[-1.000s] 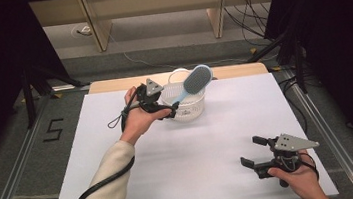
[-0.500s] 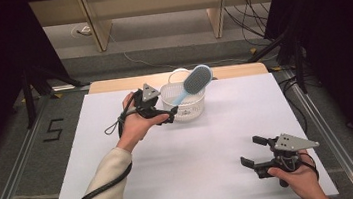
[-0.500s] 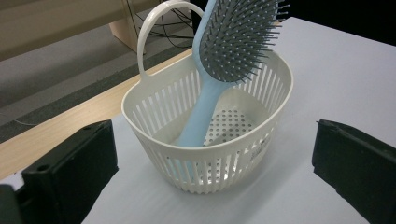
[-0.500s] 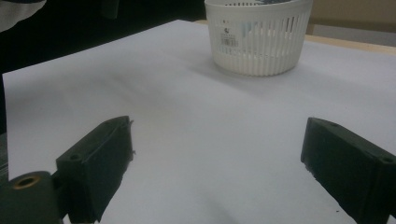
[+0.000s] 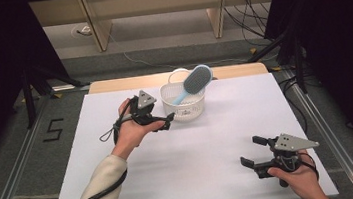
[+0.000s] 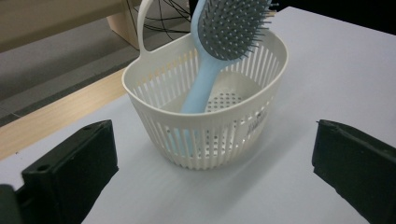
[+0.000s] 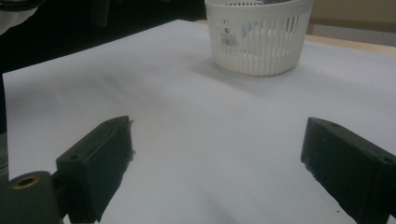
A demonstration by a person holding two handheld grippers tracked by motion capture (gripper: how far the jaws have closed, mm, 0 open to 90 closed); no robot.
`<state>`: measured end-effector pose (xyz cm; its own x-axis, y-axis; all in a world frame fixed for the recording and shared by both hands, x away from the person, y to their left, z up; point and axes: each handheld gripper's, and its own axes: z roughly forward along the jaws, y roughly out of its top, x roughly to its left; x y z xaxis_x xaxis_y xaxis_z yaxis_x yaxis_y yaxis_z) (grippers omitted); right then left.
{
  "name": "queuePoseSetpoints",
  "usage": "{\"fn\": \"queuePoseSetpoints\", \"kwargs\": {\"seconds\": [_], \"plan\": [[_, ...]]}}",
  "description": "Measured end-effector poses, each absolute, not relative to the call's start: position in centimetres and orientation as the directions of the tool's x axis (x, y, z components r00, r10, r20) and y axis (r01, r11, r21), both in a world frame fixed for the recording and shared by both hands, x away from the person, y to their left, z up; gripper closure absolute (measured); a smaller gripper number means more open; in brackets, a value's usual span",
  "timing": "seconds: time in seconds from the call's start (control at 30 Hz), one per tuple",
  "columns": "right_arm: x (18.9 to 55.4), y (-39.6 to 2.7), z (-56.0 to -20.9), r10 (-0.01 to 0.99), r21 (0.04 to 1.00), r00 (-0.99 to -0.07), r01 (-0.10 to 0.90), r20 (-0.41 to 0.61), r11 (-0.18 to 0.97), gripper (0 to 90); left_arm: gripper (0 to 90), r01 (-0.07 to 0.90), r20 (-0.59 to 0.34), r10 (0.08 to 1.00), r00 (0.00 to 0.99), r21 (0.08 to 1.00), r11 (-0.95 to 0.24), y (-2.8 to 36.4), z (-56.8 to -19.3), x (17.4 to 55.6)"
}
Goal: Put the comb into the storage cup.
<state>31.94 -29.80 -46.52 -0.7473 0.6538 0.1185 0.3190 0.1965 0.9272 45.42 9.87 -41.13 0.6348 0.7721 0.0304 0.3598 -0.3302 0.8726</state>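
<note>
The left gripper [image 5: 166, 121], jaws apart, sits just beside the white slotted plastic basket [image 5: 184, 109] near the table's far edge, whose blue hairbrush [image 5: 192, 84] leans handle-down; the right gripper [image 5: 252, 153], also apart, is well away

Two black jaws stand wide apart over the white table [image 7: 187, 116], with nothing between them. A white slotted basket [image 7: 258, 37] stands farther off on it, a barcode label on its wall.

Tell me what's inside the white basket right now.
A light blue hairbrush stands tilted in the white basket, handle down, bristled head above the rim. The slatted wall partly covers the handle's lower end.
</note>
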Motion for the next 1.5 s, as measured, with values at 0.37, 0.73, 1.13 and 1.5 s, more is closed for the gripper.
{"fn": "queuePoseSetpoints", "kwargs": {"seconds": [0.37,0.73,1.13,1.5], "plan": [[31.9,-29.8,-46.5,0.654,0.927,-0.747,0.319,0.118,0.196,10.0,0.0,0.357,0.018,0.769,0.64,0.878,-0.318,10.6,-41.0,44.7],[31.9,-29.8,-46.5,0.655,0.928,-0.747,0.318,0.118,0.195,10.0,0.0,0.358,0.017,0.773,0.635,0.879,-0.314,11.5,-41.2,44.0],[31.9,-29.8,-46.5,0.654,0.928,-0.747,0.316,0.116,0.197,10.0,0.0,0.361,0.0,0.766,0.643,0.882,-0.303,12.2,-42.2,42.4],[31.9,-29.8,-46.4,0.654,0.929,-0.748,0.313,0.113,0.199,10.0,0.0,0.344,0.009,0.754,0.657,0.886,-0.31,12.6,-42.8,40.4]]}}
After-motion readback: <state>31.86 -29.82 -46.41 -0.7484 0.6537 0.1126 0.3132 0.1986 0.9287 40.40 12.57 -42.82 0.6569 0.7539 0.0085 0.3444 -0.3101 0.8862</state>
